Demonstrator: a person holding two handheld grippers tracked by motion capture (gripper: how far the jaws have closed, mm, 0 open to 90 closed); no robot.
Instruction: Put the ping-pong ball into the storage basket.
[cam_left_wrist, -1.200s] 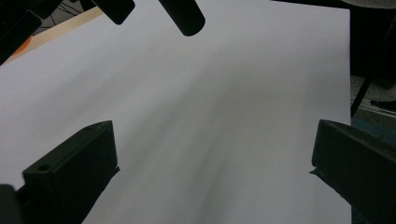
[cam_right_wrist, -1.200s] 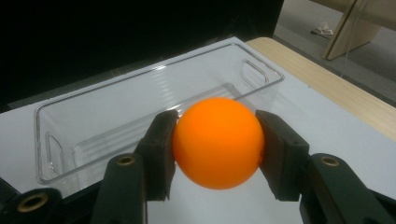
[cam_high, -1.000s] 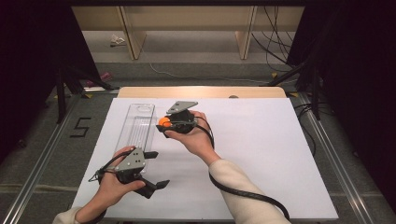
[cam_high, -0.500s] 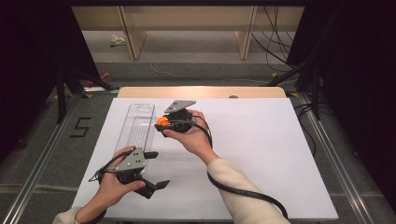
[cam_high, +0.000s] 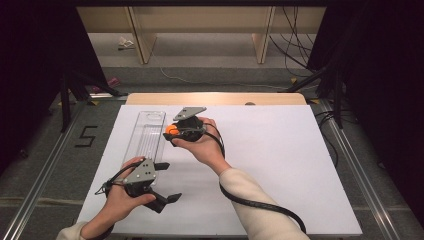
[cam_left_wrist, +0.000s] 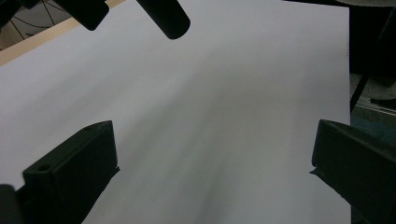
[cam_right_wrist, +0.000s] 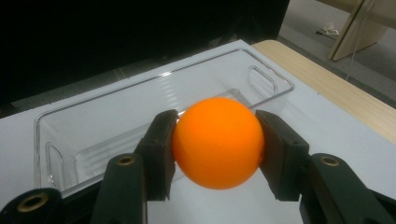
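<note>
An orange ball (cam_right_wrist: 217, 141) sits pressed between the two black jaws of my right gripper (cam_right_wrist: 215, 154), which is shut on it. From above, that gripper (cam_high: 170, 131) hangs beside the right wall of a long clear plastic tray (cam_high: 146, 135), with the ball (cam_high: 171, 129) just outside the rim. The tray (cam_right_wrist: 140, 112) looks bare inside in the right gripper view. My left gripper (cam_high: 165, 182) rests low at the front left of the white sheet, jaws wide apart. Nothing but white sheet lies between its jaws (cam_left_wrist: 212, 163).
A white sheet (cam_high: 280, 165) covers the table, with a wooden strip (cam_high: 215, 98) along its far edge. Metal rails (cam_high: 350, 155) run down both sides. A black cable (cam_high: 260, 205) trails from the right gripper under the forearm. Shelving legs and cables stand beyond the table.
</note>
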